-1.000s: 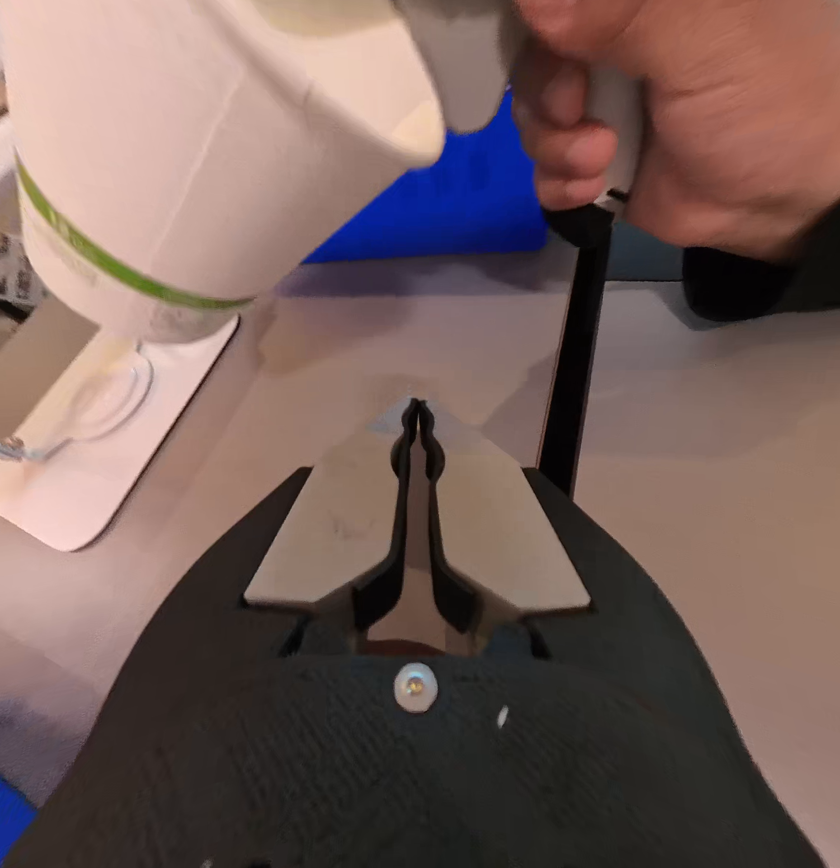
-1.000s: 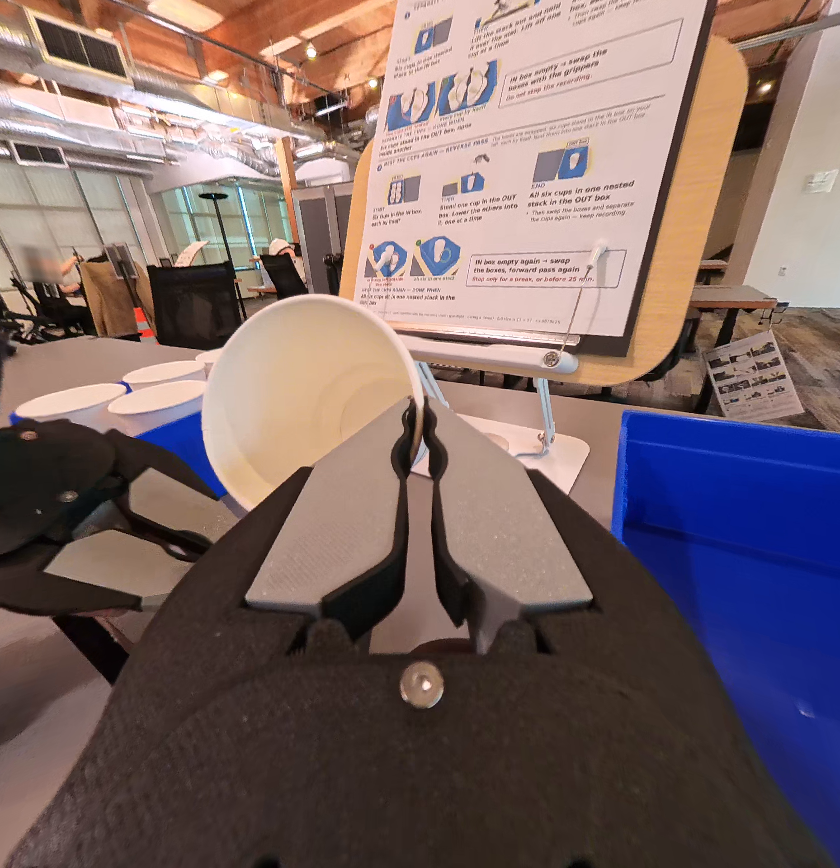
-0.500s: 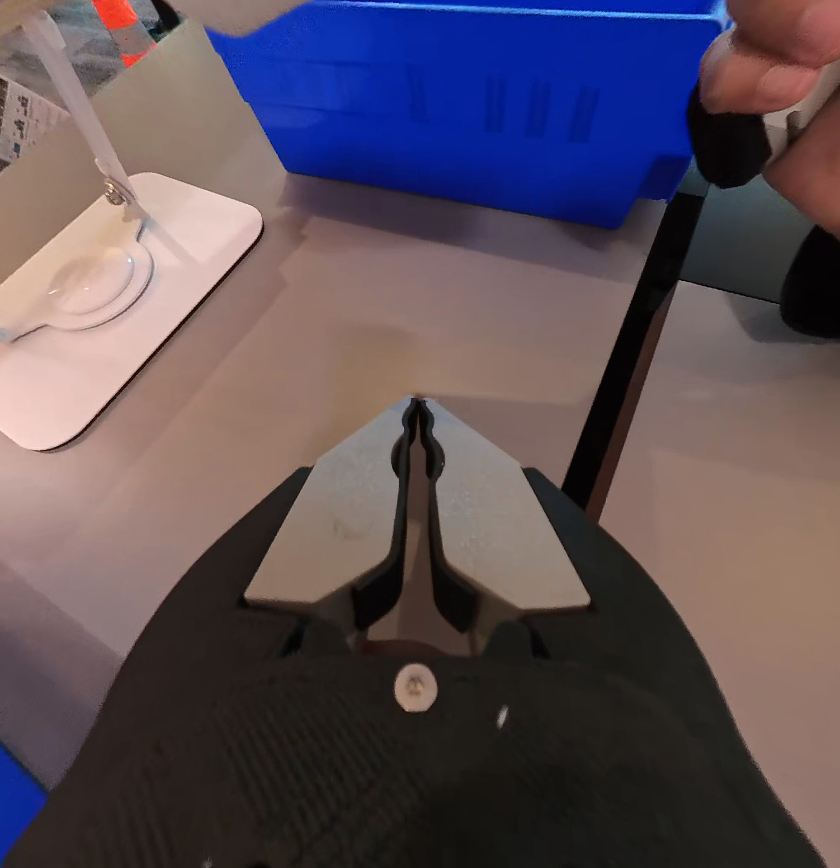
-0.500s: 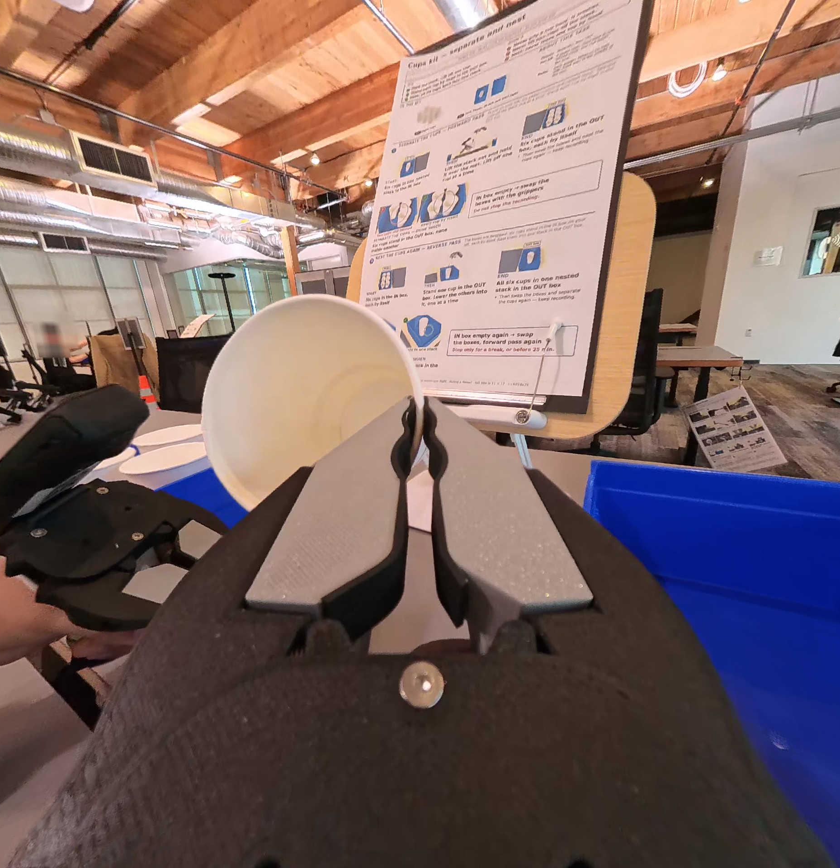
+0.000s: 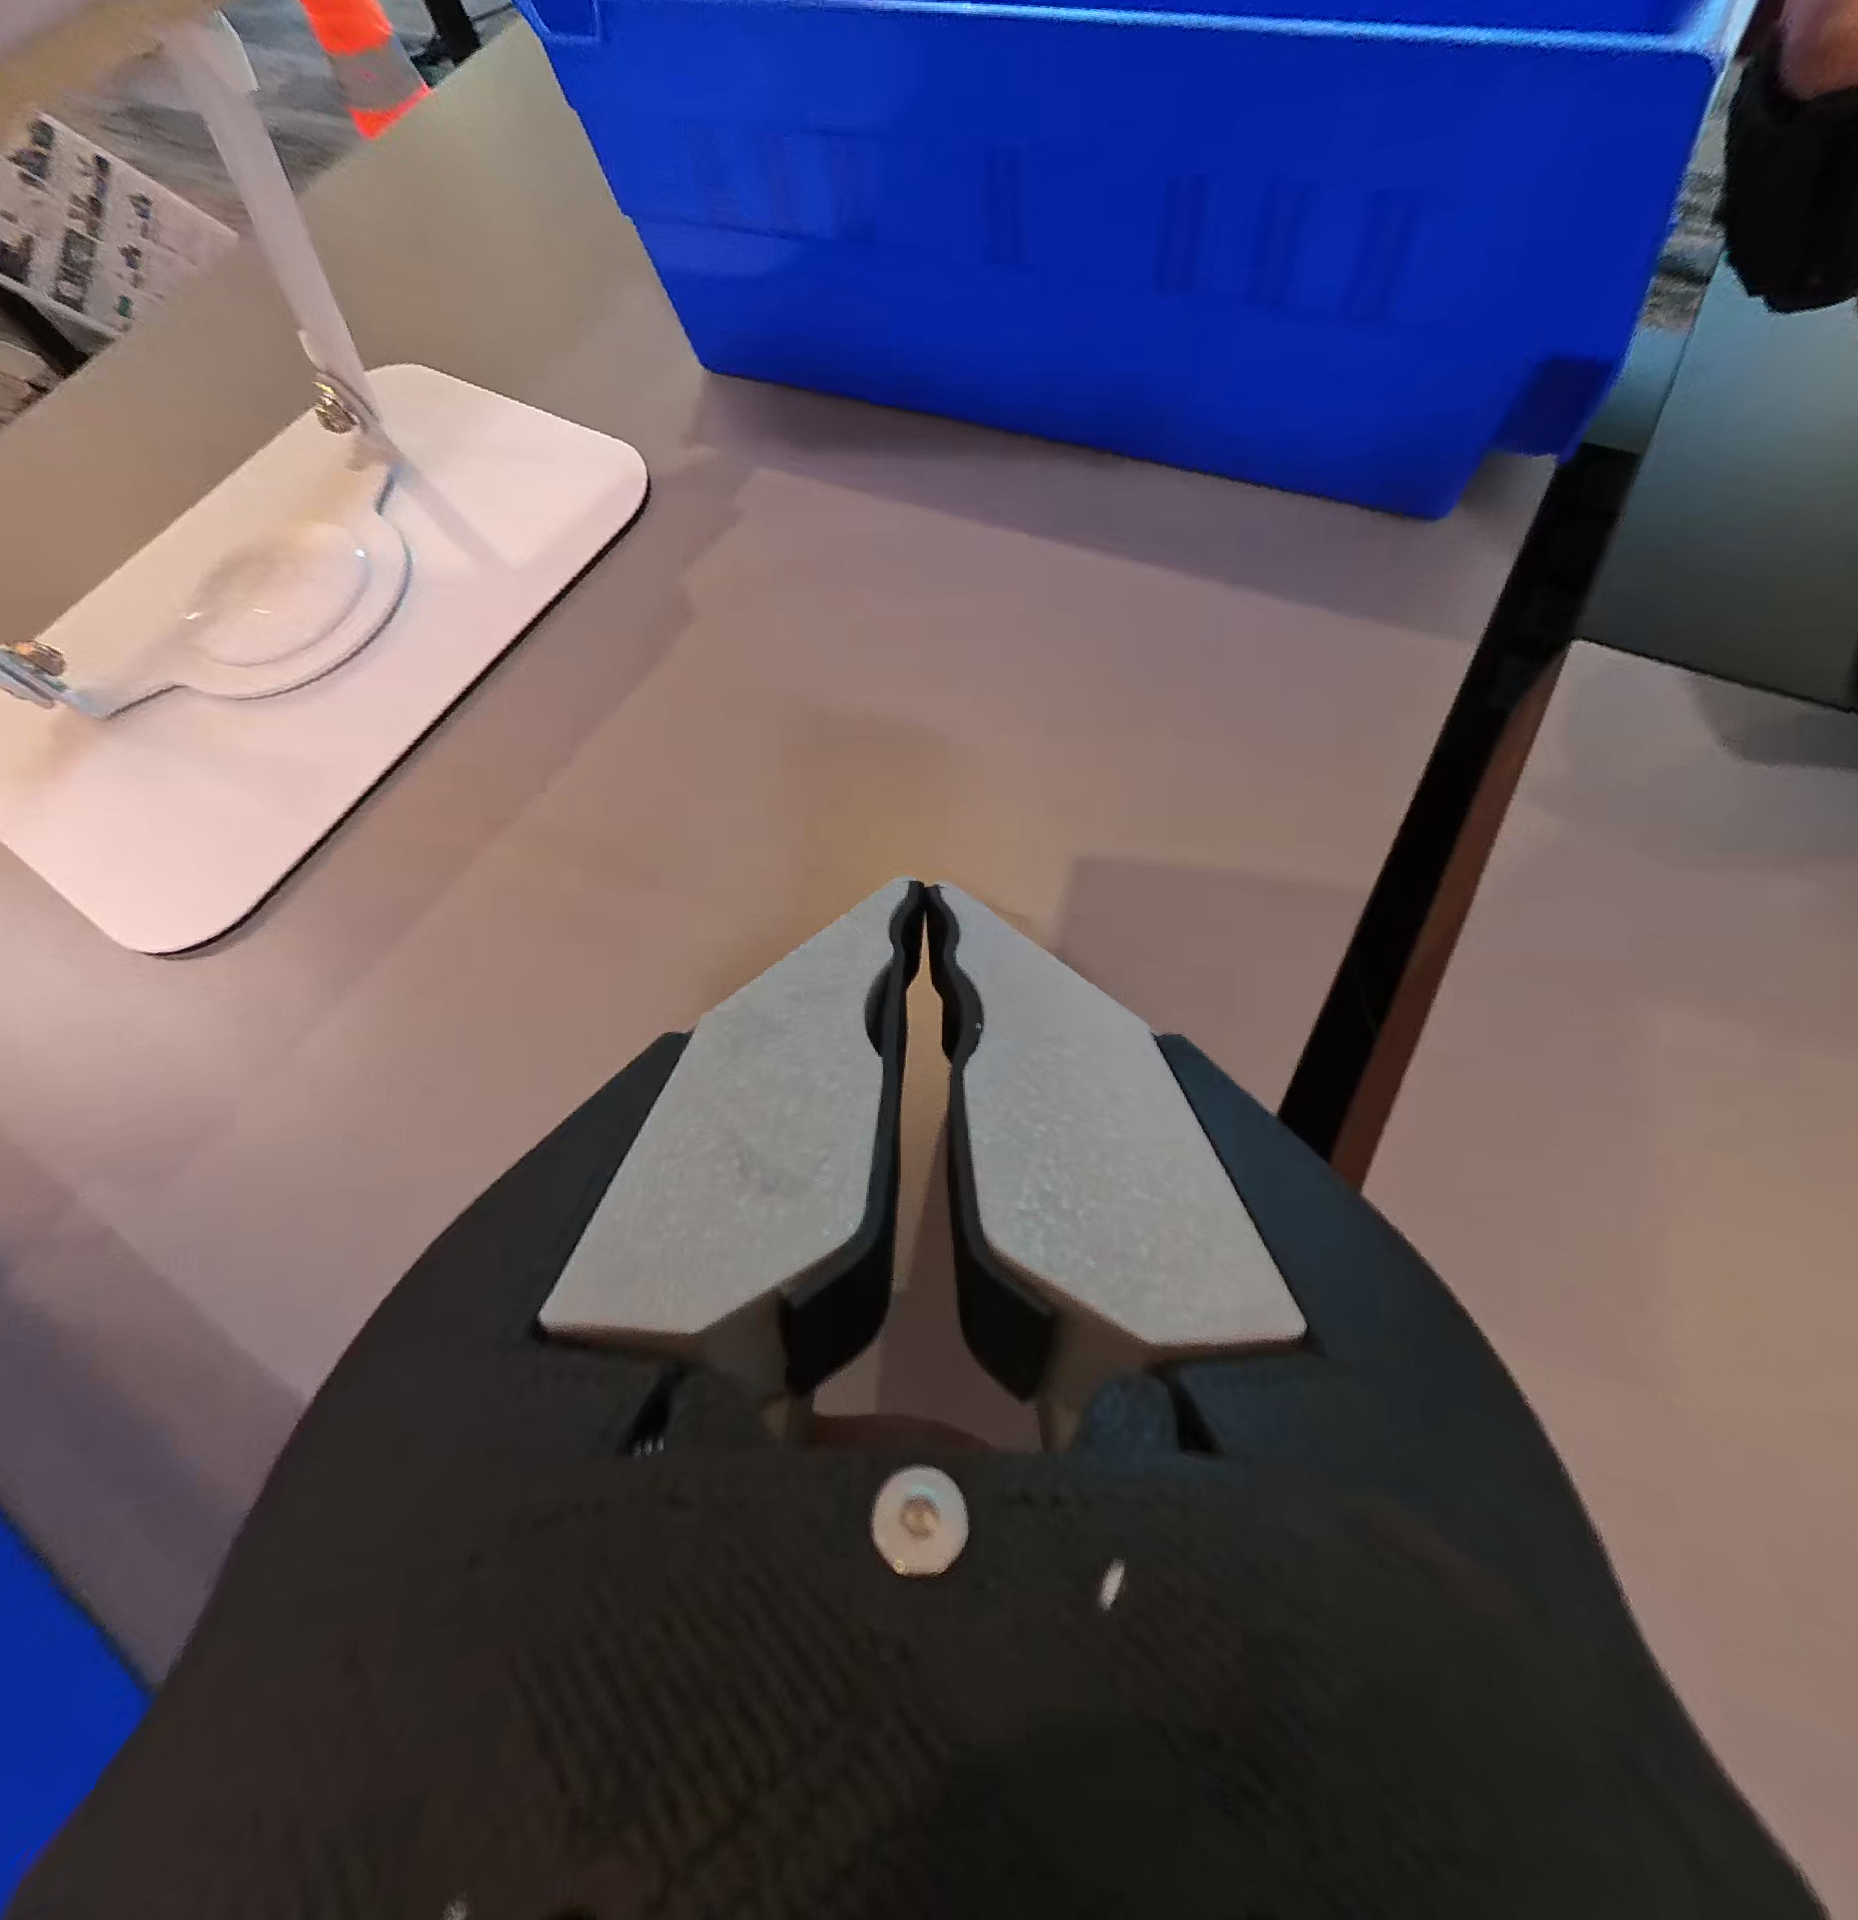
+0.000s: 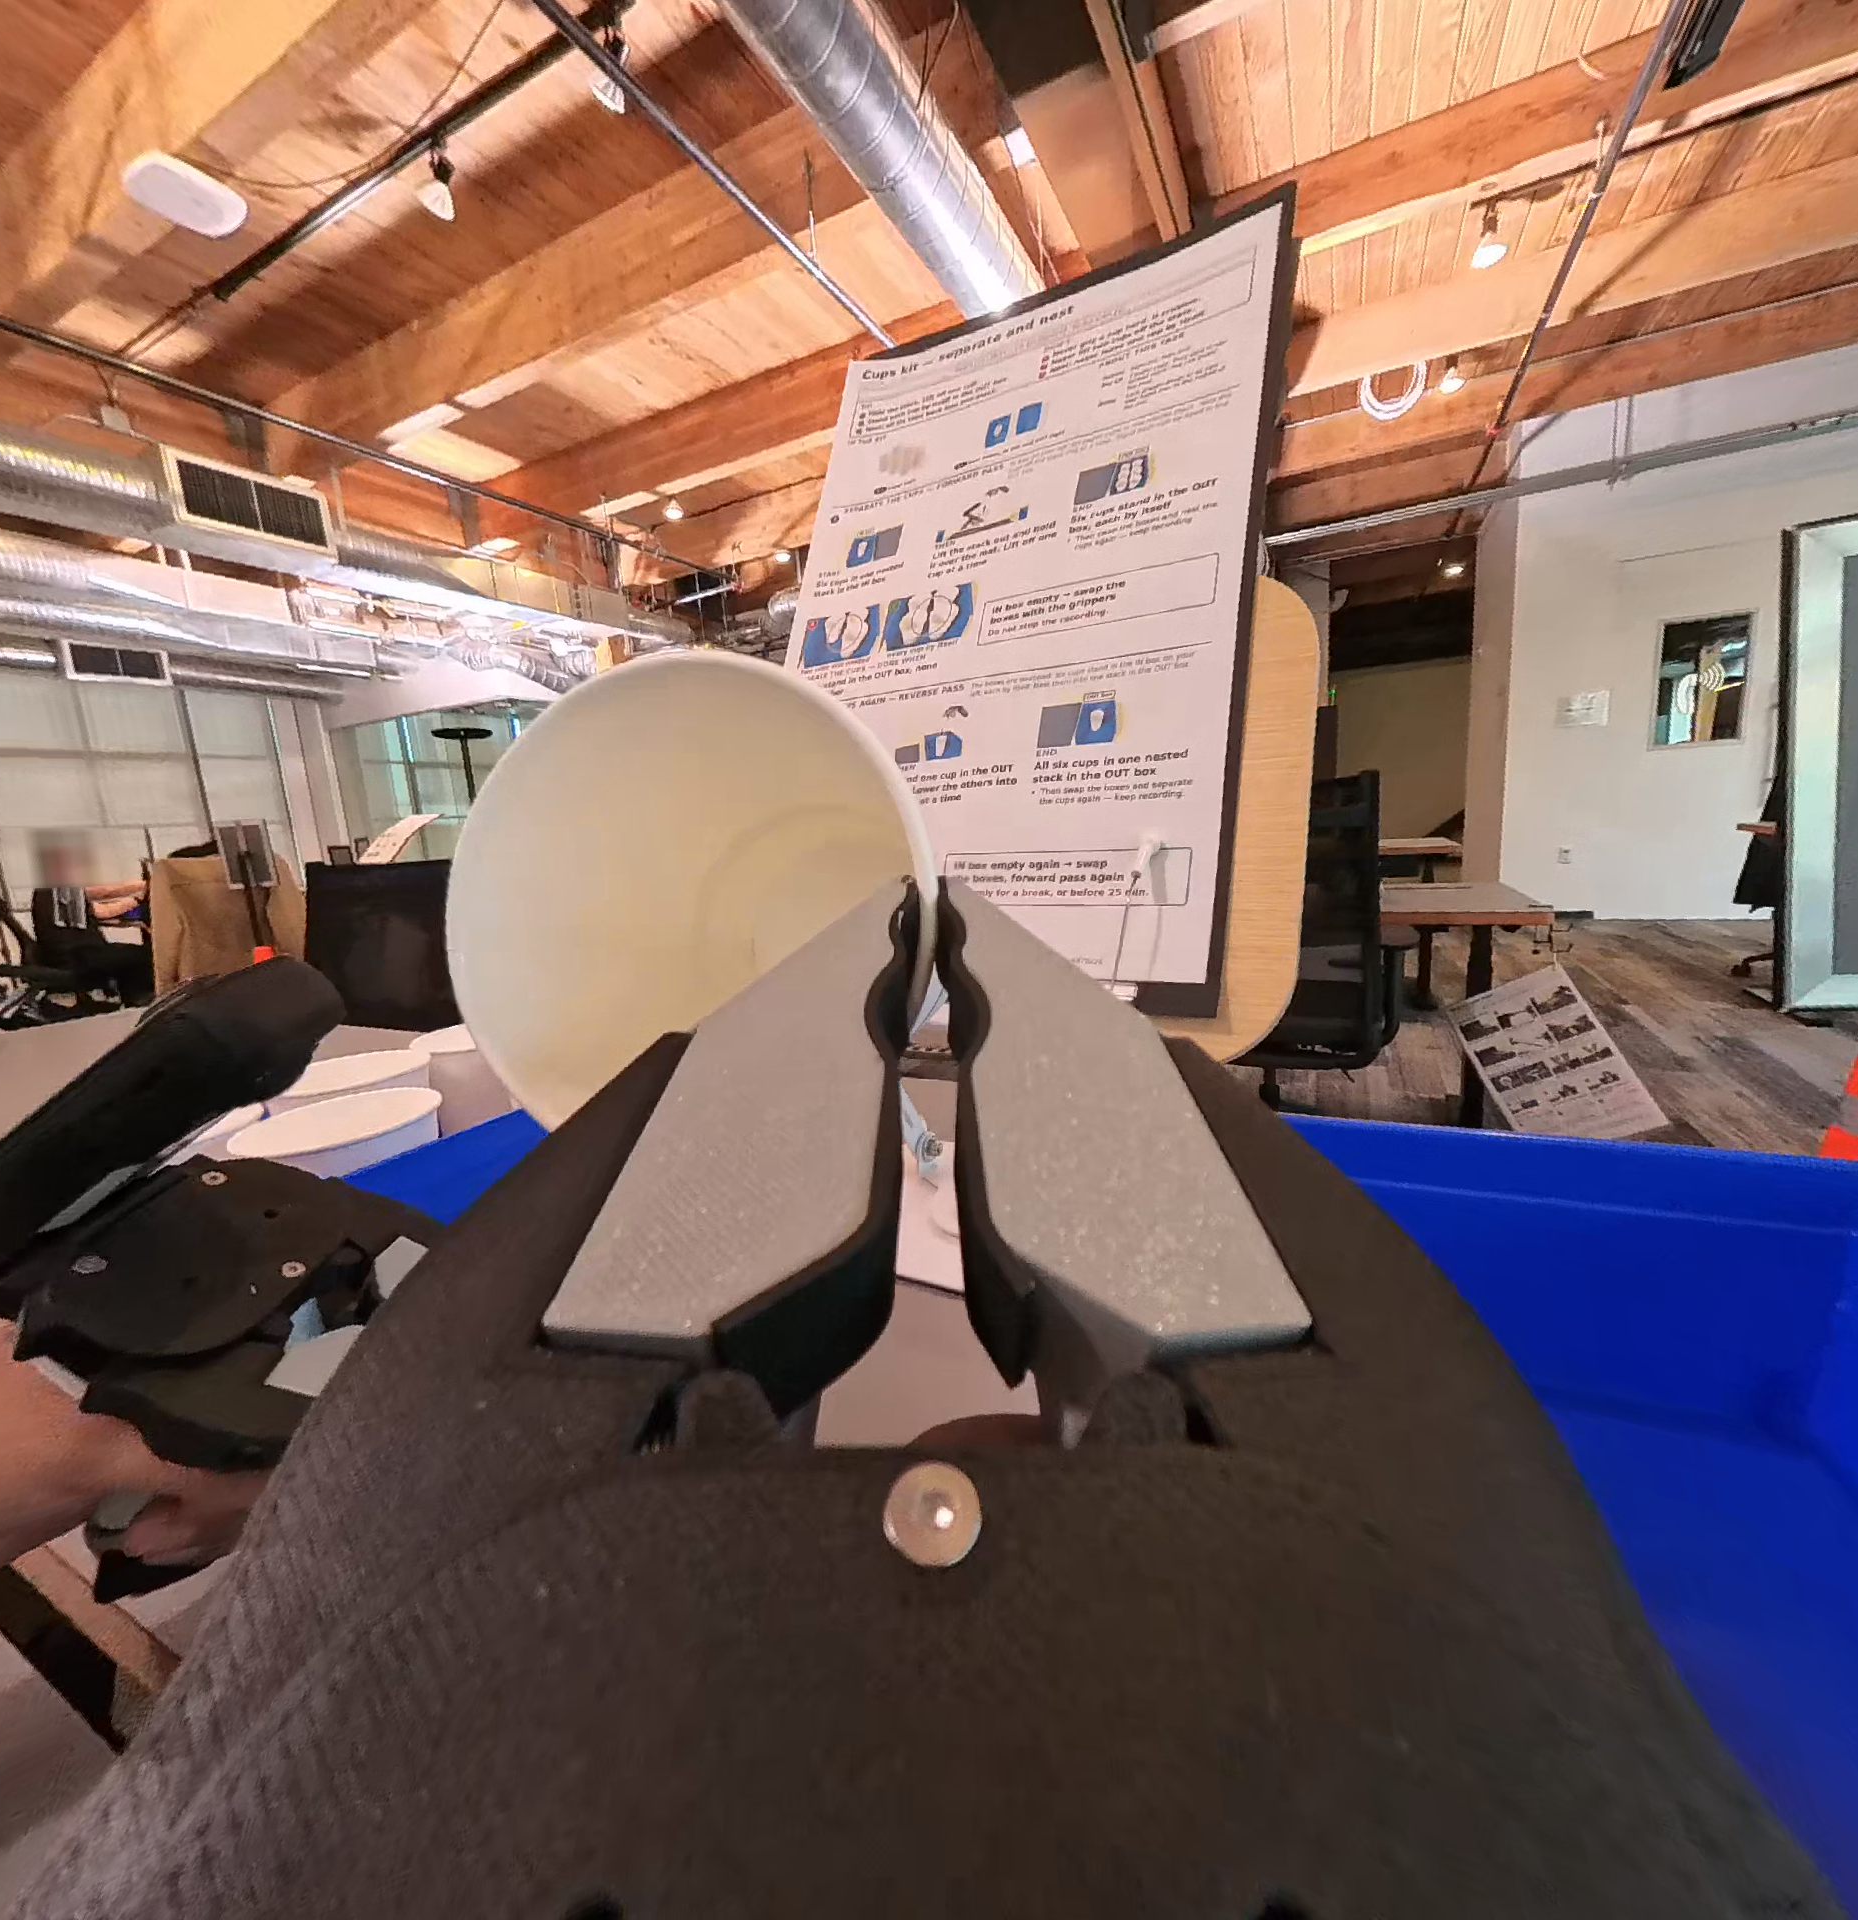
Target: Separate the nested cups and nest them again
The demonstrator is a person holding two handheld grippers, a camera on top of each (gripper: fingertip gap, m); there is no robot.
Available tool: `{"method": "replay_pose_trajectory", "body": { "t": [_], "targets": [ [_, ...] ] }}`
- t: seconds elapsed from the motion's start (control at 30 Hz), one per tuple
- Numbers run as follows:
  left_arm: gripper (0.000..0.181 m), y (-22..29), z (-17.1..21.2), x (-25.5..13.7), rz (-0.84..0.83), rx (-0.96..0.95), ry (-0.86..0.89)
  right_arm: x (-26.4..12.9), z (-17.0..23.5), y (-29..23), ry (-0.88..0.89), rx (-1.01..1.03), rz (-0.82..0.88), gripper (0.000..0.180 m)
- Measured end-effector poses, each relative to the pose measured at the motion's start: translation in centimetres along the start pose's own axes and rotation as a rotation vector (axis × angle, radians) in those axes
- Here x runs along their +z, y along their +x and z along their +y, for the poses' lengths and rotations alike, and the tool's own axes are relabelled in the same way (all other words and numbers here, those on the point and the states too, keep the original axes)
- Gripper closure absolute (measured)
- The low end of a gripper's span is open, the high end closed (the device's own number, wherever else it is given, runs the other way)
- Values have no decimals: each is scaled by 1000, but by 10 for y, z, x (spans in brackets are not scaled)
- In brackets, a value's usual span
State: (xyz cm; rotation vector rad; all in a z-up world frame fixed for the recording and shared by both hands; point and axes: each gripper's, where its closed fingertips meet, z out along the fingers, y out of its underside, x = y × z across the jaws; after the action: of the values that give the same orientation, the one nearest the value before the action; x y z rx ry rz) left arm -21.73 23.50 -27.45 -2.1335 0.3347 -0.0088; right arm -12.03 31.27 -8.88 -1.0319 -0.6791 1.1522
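Observation:
My right gripper [image 6: 925,902] is shut on the rim of a white paper cup [image 6: 655,873]. It holds the cup in the air, tilted, with the mouth facing the camera. The cup is above the near edge of a blue box [image 6: 1631,1309] at the right. Several white cups [image 6: 333,1122] stand upright in another blue box [image 6: 457,1164] at the left. My left gripper [image 5: 923,888] is shut and empty, low over the grey table [image 5: 904,665]. It also shows at the left of the right wrist view [image 6: 229,1278], with a hand on it.
A white stand base [image 5: 281,644] sits on the table at the left and carries an instruction board [image 6: 1039,665]. A blue box [image 5: 1112,229] stands at the back of the left wrist view. A dark gap [image 5: 1424,883] splits two tabletops. Tip to tip, the grippers are about 20 centimeters apart.
My right gripper has lifted the cup and tipped upward, out of the left wrist view. My left gripper has stayed shut and has drawn back toward the table's near side.

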Motion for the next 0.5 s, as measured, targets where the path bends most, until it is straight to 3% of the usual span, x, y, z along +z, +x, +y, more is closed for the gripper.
{"method": "replay_pose_trajectory", "body": {
  "t": [0.5],
  "targets": [
    [181, -4, 3, 2, -25, 11, -16, -13, -24, 11, 105, -17, 51, 180]
  ]
}}
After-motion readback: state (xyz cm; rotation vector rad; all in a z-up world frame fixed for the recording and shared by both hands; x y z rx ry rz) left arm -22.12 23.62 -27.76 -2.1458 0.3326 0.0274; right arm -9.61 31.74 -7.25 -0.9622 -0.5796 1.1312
